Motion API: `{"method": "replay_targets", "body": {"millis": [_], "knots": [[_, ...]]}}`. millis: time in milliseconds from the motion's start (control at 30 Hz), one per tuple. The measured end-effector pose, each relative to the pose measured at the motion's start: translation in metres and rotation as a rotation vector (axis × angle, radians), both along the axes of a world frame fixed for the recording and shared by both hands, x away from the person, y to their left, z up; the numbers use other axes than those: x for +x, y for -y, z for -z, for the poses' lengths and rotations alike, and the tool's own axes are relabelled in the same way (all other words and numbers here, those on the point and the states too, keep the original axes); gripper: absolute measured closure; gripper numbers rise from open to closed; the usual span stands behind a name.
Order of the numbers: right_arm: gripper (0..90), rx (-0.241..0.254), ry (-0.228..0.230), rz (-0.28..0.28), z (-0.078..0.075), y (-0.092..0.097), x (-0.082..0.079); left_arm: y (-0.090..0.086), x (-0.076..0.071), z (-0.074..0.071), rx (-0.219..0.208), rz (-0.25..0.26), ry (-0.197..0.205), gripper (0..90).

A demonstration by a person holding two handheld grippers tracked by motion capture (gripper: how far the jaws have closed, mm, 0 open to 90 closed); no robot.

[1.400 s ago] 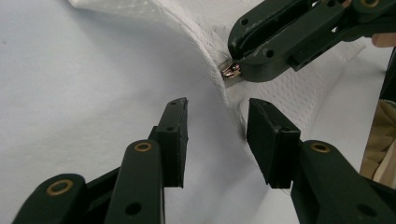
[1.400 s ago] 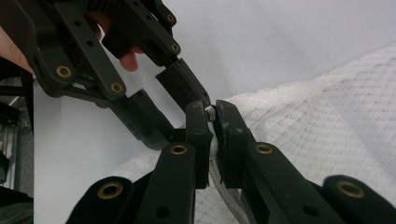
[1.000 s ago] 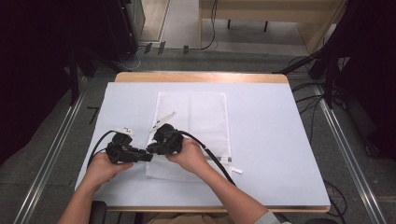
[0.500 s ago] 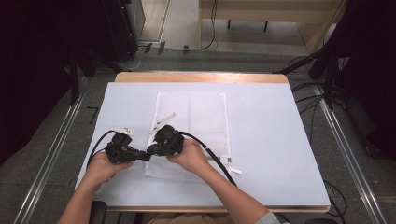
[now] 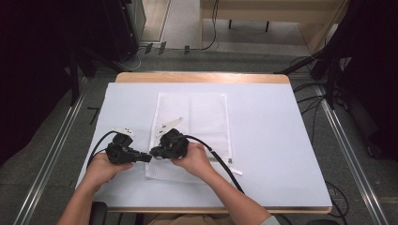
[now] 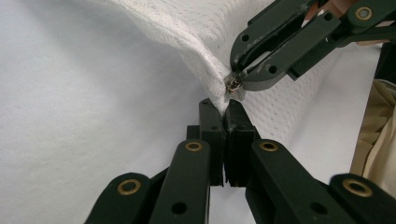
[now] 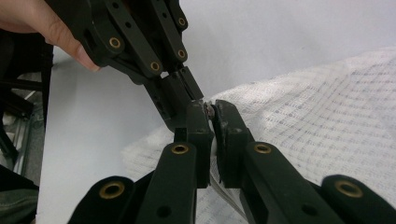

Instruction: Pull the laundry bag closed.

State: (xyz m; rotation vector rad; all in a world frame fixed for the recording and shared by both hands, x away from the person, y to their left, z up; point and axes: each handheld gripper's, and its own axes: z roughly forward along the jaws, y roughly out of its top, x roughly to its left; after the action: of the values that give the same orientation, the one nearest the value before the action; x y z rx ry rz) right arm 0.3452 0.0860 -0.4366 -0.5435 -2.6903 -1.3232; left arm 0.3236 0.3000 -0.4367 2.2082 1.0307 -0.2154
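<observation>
On white table cover [image 5: 281,140], mesh laundry bag [image 5: 206,117]: near-left corner pinched by closed left gripper [image 6: 226,109], zipper pull [image 6: 232,85] clamped beside it in right gripper [image 7: 209,111]; next, judging, steady pull along zipper.

No readable text — nothing legible anywhere.

**Two grippers meet at the mesh bag's left edge**

A white mesh laundry bag [image 5: 195,126] lies flat on the white-covered counter [image 5: 281,140]. At the bag's near-left edge the left gripper [image 5: 146,158] and right gripper [image 5: 154,152] point at each other, tips almost touching. Each is held by a hand, forearms entering from the near side. Black cables trail from both grippers, the right one's crossing the bag's near-right corner.
</observation>
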Motion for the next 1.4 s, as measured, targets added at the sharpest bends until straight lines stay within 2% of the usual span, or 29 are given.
{"method": "replay_targets", "body": {"millis": [100, 167, 233, 433, 633, 800, 967, 1200, 1267, 1367, 1400], "knots": [[87.2, -0.004, 0.005, -0.002, 0.0, 0.001, 0.0, 0.0, 0.0, 0.0, 0.006, -0.002, 0.006, 89.3], [87.2, -0.001, -0.018, 0.003, 0.002, 0.002, 0.001, 0.0, 0.001, 0.002, 0.003, 0.011, -0.011, 89.0], [87.2, -0.001, -0.015, 0.0, 0.002, 0.001, 0.001, 0.0, 0.001, 0.002, 0.004, 0.013, -0.02, 87.9], [87.2, -0.01, 0.0, -0.006, -0.002, 0.0, 0.0, 0.002, 0.002, 0.004, 0.001, 0.016, -0.002, 80.8], [87.2, -0.023, 0.017, -0.028, -0.004, -0.002, 0.0, 0.004, 0.003, 0.005, 0.011, 0.031, -0.004, 78.8], [87.2, -0.03, 0.018, -0.045, -0.004, -0.006, -0.002, 0.005, 0.002, 0.006, 0.017, 0.038, -0.008, 79.9], [87.3, -0.037, 0.015, -0.054, -0.004, -0.008, -0.003, 0.006, 0.002, 0.007, 0.02, 0.048, -0.021, 86.7], [87.4, -0.027, 0.008, -0.059, -0.003, -0.005, -0.002, 0.005, 0.002, 0.004, 0.01, 0.036, -0.037, 88.5], [87.5, 0.001, 0.017, -0.051, -0.001, -0.003, -0.002, 0.003, 0.002, 0.003, 0.0, 0.031, -0.039, 88.7], [87.5, 0.013, 0.023, -0.047, 0.0, -0.001, -0.002, 0.004, 0.002, 0.0, 0.013, 0.032, -0.007, 88.8], [87.4, 0.034, 0.019, -0.039, 0.0, 0.002, -0.001, 0.005, 0.002, -0.002, 0.014, 0.035, 0.006, 88.9]]}}
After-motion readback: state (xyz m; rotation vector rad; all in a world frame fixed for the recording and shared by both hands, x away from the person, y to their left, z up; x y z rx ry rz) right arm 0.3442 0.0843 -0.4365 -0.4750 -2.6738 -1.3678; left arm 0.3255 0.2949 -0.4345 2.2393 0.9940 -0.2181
